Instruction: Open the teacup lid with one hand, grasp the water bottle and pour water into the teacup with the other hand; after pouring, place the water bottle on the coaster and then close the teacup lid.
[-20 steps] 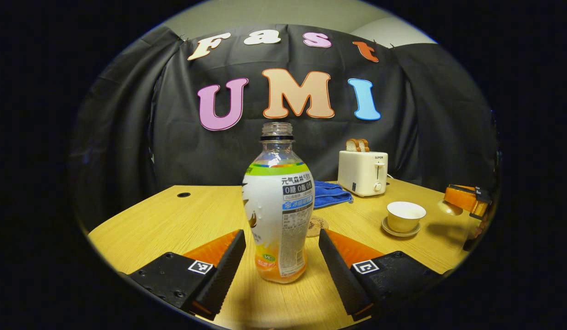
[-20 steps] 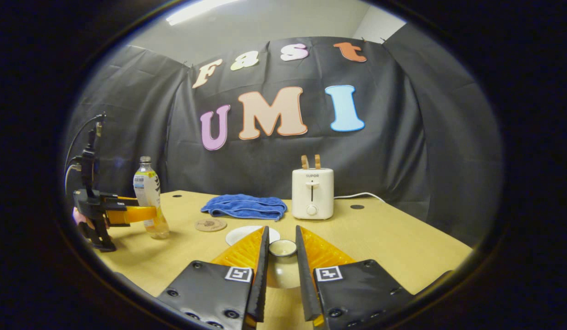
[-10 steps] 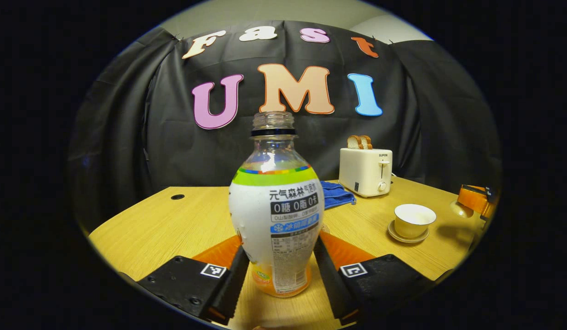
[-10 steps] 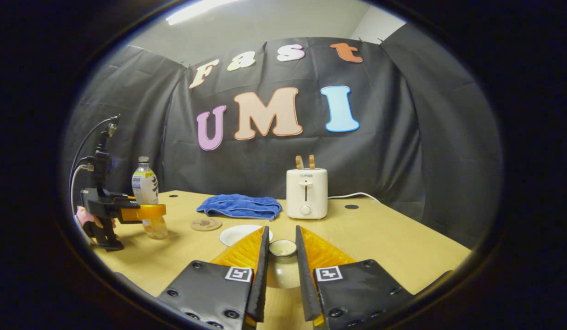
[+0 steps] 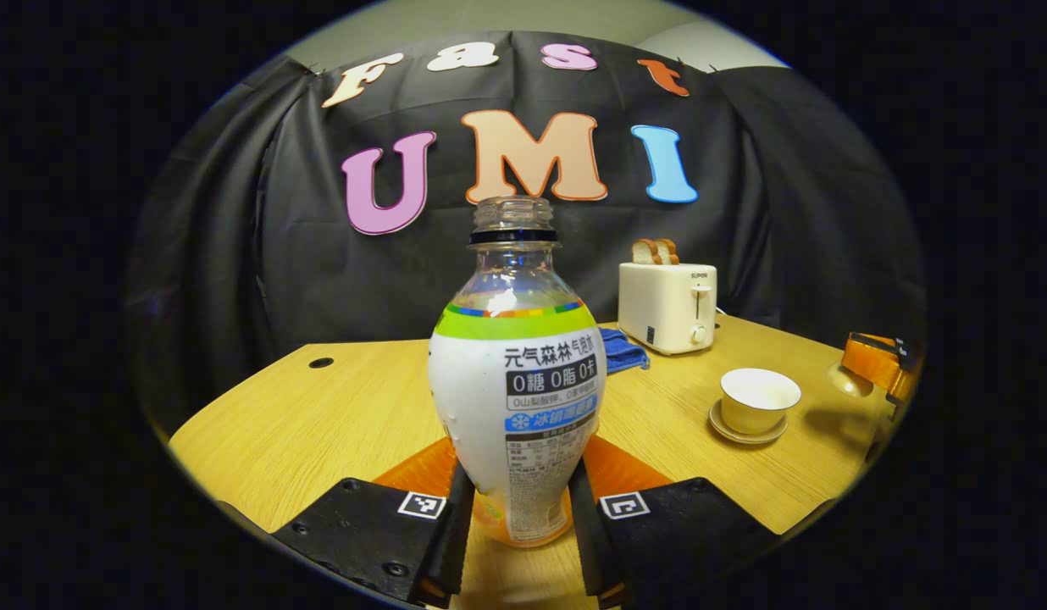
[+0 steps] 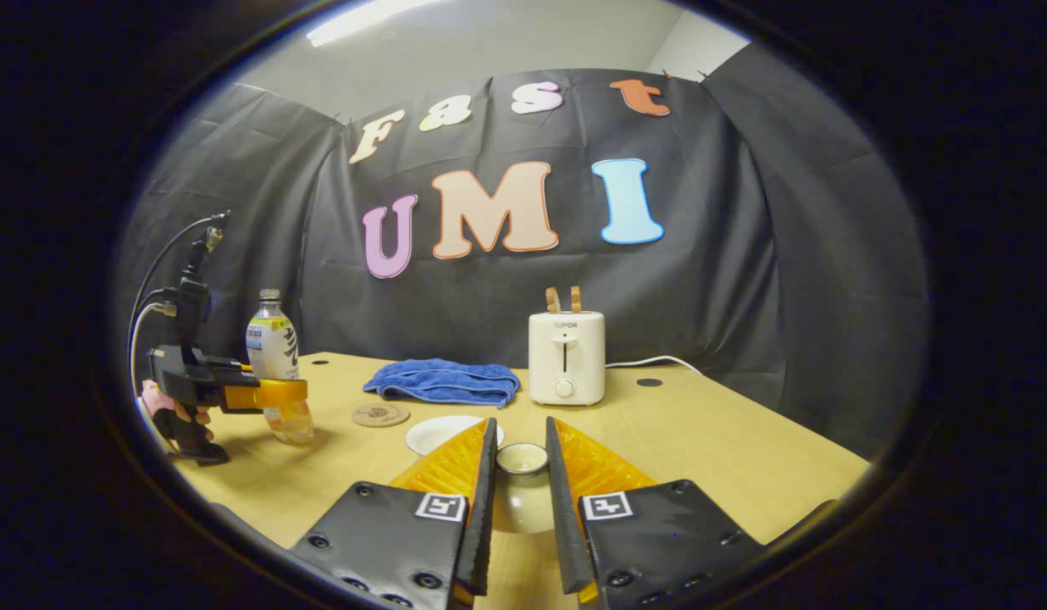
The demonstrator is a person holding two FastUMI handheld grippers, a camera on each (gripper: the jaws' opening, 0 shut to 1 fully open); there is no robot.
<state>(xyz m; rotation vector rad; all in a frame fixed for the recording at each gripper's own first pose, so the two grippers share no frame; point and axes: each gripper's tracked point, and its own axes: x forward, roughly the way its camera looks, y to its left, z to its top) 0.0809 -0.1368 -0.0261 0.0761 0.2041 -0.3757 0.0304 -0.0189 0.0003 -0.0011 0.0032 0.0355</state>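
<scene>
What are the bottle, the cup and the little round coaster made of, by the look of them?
Bottle: likely clear plastic, see-through at the neck, with a glossy printed wrap. Cup: probably glazed ceramic, smooth, pale and shiny, on a matching saucer. Coaster: matte tan disc, perhaps cork or wood; too small to tell.

bottle (image 5: 515, 373): clear glossy plastic | table (image 5: 320, 415): matt wood | towel (image 6: 443, 383): cloth

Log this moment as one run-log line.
phase: grasp bottle | left gripper: shut on water bottle, upright, uncapped | right gripper: shut on teacup lid, held off cup | teacup: open | coaster: bare
</scene>
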